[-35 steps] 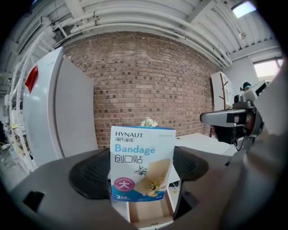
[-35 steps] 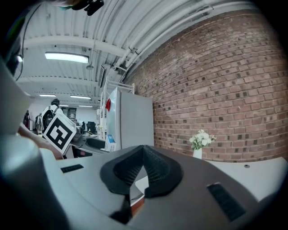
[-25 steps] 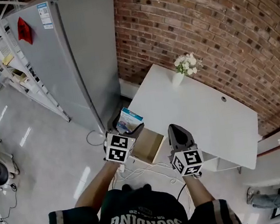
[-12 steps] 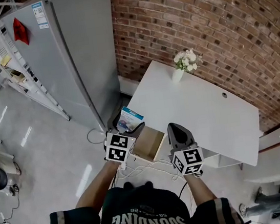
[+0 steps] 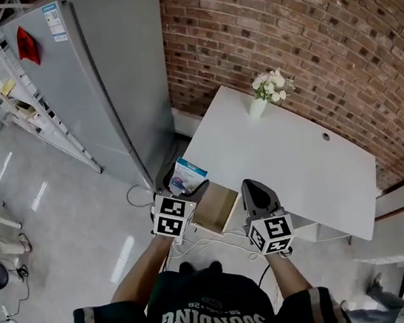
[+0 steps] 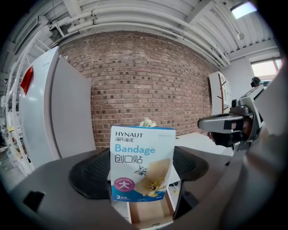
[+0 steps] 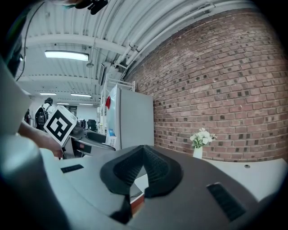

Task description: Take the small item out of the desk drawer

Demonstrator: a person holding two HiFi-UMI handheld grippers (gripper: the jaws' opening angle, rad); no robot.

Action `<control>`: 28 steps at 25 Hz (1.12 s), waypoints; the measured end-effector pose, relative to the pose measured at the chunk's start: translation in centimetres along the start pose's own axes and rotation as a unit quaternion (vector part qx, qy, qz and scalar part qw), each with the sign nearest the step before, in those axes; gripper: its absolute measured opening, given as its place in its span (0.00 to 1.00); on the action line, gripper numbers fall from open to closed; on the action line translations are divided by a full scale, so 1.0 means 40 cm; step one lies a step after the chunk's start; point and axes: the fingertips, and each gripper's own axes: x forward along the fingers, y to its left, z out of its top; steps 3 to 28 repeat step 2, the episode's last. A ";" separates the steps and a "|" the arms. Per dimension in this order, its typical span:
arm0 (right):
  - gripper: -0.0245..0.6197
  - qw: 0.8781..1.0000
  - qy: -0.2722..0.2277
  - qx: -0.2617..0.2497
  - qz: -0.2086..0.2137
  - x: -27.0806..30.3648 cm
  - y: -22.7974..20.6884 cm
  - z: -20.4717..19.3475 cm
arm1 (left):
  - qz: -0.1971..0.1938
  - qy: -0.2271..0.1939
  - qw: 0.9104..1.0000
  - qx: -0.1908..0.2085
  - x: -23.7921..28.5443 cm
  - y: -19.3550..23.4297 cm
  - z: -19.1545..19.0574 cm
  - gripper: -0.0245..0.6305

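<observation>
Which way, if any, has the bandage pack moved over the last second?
No. The bandage pack, clamped in the left hand-held gripper, sits just left of the open drawer, as before.

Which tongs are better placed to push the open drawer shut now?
Right. The right tongs are shut and empty near the drawer; the left tongs hold the bandage packet.

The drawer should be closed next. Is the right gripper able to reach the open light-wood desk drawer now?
Probably yes. The right gripper, shut and empty, hangs beside the open light-wood drawer with nothing between; the left gripper holds the blue-and-white bandage box aside.
</observation>
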 end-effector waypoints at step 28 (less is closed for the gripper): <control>0.07 1.000 0.005 0.002 0.000 -0.005 -0.001 -0.009 | -0.003 0.003 1.000 -0.001 0.001 -0.008 -0.008 0.72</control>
